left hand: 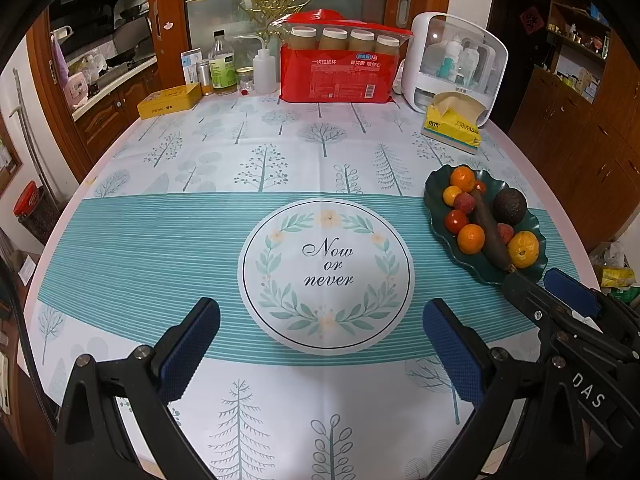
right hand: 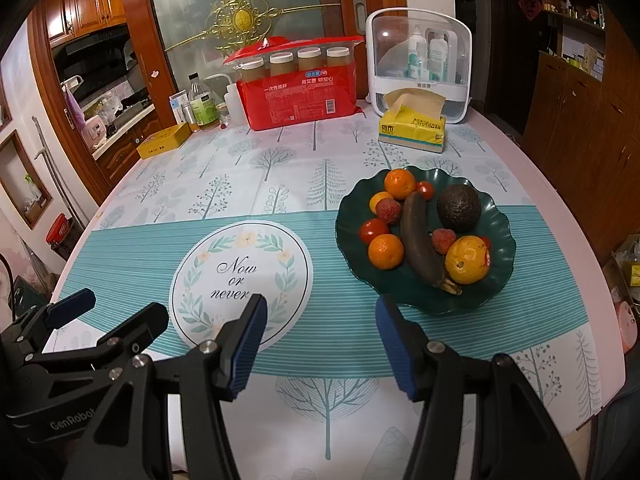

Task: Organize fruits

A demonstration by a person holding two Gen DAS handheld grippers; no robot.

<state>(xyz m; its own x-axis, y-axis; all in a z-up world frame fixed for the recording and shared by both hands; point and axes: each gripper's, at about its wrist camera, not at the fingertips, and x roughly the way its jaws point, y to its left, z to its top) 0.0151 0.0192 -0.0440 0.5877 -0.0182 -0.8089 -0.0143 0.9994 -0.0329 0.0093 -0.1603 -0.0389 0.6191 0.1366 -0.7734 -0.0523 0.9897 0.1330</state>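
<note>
A dark green scalloped plate [right hand: 348, 216] [left hand: 434, 196] holds the fruit: a dark brown banana [right hand: 420, 248] [left hand: 490, 228], an avocado [right hand: 458, 207] [left hand: 509, 205], oranges [right hand: 386, 251] [left hand: 471, 239], a yellow citrus [right hand: 466, 260] [left hand: 523, 249], tomatoes [right hand: 373, 230] and lychees [right hand: 388, 210]. My right gripper [right hand: 322, 312] is open and empty, low over the cloth just in front of the plate. My left gripper [left hand: 322, 316] is open and empty over the round "Now or never" print [left hand: 326, 268], left of the plate. The right gripper also shows in the left wrist view [left hand: 540, 284].
At the table's far edge stand a red pack of paper cups [right hand: 298, 96], a white cosmetics case [right hand: 418, 60], a yellow tissue pack [right hand: 412, 128], bottles [right hand: 202, 110] and a yellow tin [right hand: 164, 140]. Wooden cabinets [right hand: 580, 120] stand to the right.
</note>
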